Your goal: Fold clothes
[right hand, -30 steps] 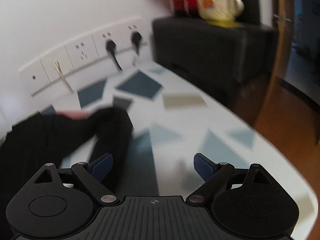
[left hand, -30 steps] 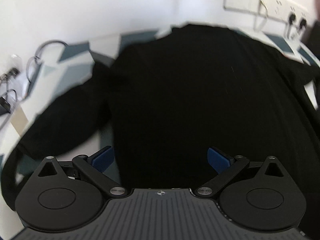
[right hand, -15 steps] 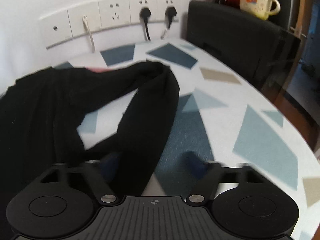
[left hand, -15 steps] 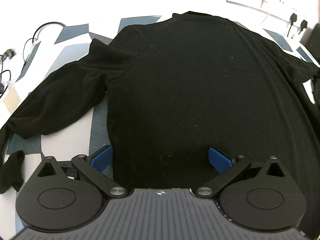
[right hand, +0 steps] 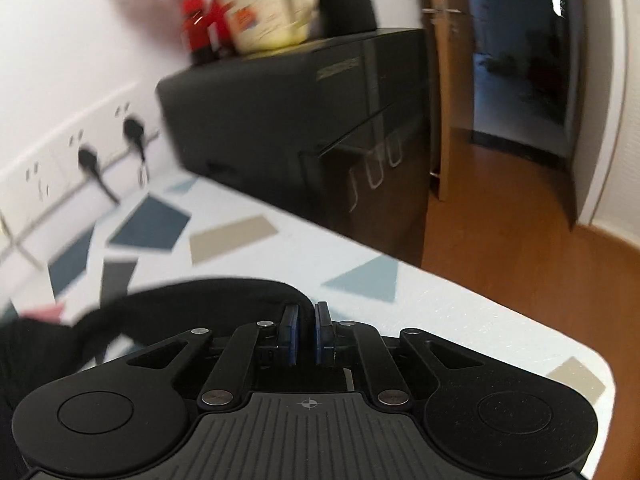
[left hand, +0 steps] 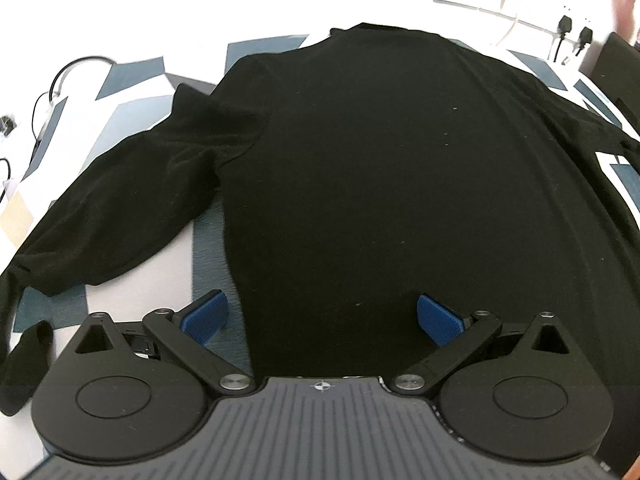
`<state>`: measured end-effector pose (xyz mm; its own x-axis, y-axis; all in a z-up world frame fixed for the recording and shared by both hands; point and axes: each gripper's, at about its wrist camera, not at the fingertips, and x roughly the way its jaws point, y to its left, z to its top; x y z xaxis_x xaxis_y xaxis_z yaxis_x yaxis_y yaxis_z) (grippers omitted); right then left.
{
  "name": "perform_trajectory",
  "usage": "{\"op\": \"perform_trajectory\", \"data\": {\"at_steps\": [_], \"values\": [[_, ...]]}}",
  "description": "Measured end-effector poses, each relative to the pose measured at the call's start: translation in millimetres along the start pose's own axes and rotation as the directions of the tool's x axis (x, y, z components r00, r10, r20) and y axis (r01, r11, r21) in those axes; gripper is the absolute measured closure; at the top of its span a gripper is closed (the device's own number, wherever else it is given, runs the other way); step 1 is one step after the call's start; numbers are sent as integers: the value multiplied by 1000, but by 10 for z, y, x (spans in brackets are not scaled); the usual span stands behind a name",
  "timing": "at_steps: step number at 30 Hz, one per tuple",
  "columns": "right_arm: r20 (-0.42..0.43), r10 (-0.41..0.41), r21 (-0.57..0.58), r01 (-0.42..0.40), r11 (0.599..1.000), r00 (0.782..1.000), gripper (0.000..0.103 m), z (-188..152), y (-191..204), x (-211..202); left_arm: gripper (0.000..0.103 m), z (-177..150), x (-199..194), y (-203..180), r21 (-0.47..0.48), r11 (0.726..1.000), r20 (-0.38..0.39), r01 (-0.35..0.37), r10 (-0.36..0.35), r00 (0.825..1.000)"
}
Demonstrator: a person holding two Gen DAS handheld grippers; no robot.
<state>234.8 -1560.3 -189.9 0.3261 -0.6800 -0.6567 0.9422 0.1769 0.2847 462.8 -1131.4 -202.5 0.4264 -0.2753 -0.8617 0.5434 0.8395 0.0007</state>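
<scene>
the step in hand looks like the first fold of a black long-sleeved top [left hand: 380, 184], which lies spread flat, body smooth, on a table covered by a patterned cloth [left hand: 132, 76] of white, blue and tan shapes; going left to right in the left wrist view, some cables [left hand: 60, 80] trail at the far left edge, then the left sleeve [left hand: 120, 208] lies splayed outward with its cuff near the table's near edge, then the broad body of the top fills the middle, and a wall socket strip [left hand: 520, 4] sits at the far right; the left gripper [left hand: 320, 316] hangs over the bottom hem with its jaws wide apart, one blue pad off the cloth to the left of the side seam and the other over the body, nothing pinched, pointing steeply down at the garment; in the right wrist view the right sleeve [right hand: 192, 300] arcs up as a raised loop; the right gripper [right hand: 307, 332] has just been closing and its pads now stand almost together, seemingly clamped on the sleeve's fabric, though the cloth between them is barely visible; it points more shallowly, toward a black cabinet [right hand: 320, 128] and mug [right hand: 268, 12]; the next move likely calls for carrying that sleeve inward across the body, keeping the pinch firm and the fabric from dragging the shoulder out of line.
</scene>
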Motion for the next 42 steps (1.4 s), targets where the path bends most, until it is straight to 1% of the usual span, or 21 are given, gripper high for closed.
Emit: {"op": "perform_trajectory", "data": {"at_steps": [3, 8, 11, 13, 15, 16, 18, 19, 20, 22, 23, 24, 27, 29, 31, 33, 35, 37, 38, 40, 42], "values": [[-47, 55, 22, -54, 998, 997, 96, 93, 81, 104, 0, -1, 13, -25, -12, 1000, 10, -17, 17, 1000], [-101, 62, 33, -59, 998, 993, 96, 267, 452, 298, 0, -95, -8, -81, -33, 999, 58, -19, 21, 998], [-95, 167, 11, -166, 986, 981, 96, 408, 922, 138, 0, -161, -32, -72, -38, 999, 82, -19, 22, 996], [-95, 263, -22, -266, 964, 960, 96, 498, 1294, -28, 0, -195, -42, -68, -41, 999, 98, -19, 23, 995], [-123, 401, -75, -411, 908, 908, 96, 565, 1753, -276, 0, -219, -50, -69, -49, 999, 110, -22, 27, 994], [-155, 477, -84, -493, 866, 865, 96, 576, 1989, -412, 0, -230, -54, -71, -54, 998, 114, -25, 31, 993], [-240, 606, -94, -640, 763, 758, 96, 545, 2456, -673, 0, -244, -60, -66, -59, 998, 118, -26, 33, 992], [-281, 649, -109, -695, 710, 707, 96, 498, 2690, -801, 0, -247, -62, -63, -60, 998, 118, -26, 33, 992], [-312, 674, -129, -732, 669, 670, 95, 446, 2879, -907, 0, -270, -82, -58, -59, 998, 117, -25, 32, 993], [-357, 703, -180, -784, 594, 615, 88, 334, 3195, -1085, 0, -290, -107, -38, -55, 998, 109, -20, 26, 994], [-364, 710, -217, -796, 566, 603, 72, 280, 3307, -1150, 0, -293, -113, -29, -53, 998, 104, -18, 23, 994], [-357, 710, -255, -794, 552, 608, 63, 237, 3376, -1194, 0, -296, -119, -17, -56, 998, 103, -15, 20, 995], [-340, 688, -323, -767, 555, 641, 63, 153, 3423, -1171, 0, -312, -142, 33, -78, 997, 106, 3, 5, 994], [-352, 656, -285, -744, 605, 668, 63, 151, 3325, -968, 0, -313, -171, 112, -137, 990, 113, 44, -28, 993], [-351, 601, -247, -690, 680, 718, 64, 155, 3125, -707, 0, -288, -202, 215, -210, 973, 111, 93, -70, 991], [-346, 539, -225, -626, 747, 768, 64, 142, 2879, -444, 0, -234, -221, 338, -297, 944, 105, 143, -116, 988], [-348, 478, -232, -569, 789, 806, 65, 92, 2640, -218, 0, -166, -226, 458, -372, 912, 107, 171, -141, 984], [-351, 424, -341, -535, 773, 835, 65, -110, 2492, -111, 1, -75, -189, 613, -467, 860, 105, 206, -177, 979], [-356, 411, -393, -533, 749, 840, 65, -208, 2445, -78, 1, -22, -142, 707, -526, 817, 103, 235, -214, 972], [-370, 418, -452, -554, 699, 830, 65, -327, 2449, 2, 1, 89, -47, 853, -639, 694, 129, 331, -327, 936], [-375, 453, -469, -587, 660, 809, 64, -389, 2474, 45, 1, 251, 22, 865, -680, 634, 157, 369, -366, 917]]}}
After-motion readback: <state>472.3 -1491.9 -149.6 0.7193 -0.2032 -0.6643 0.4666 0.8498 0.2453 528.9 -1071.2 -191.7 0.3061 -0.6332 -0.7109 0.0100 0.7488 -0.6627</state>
